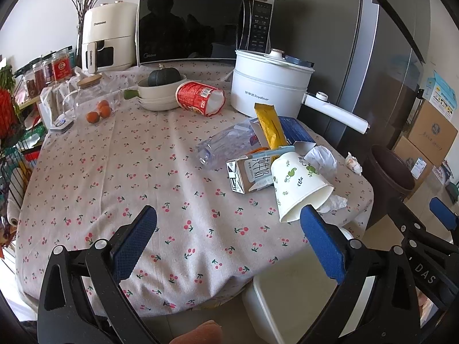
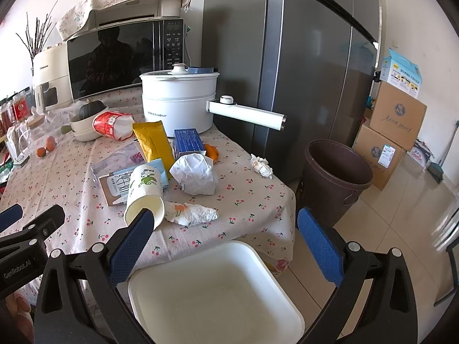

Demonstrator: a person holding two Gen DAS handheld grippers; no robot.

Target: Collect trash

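Trash lies on the cherry-print tablecloth: a tipped paper cup, a milk carton, a clear plastic bottle, a yellow packet, a blue box, crumpled paper, tissues and a red noodle cup. A brown bin stands on the floor by the table's right end. My left gripper is open above the table's near edge. My right gripper is open over a white stool, empty.
At the back stand a white electric pot with a long handle, a microwave, an air fryer, a bowl with a squash, oranges and jars. A grey fridge and cardboard boxes are to the right.
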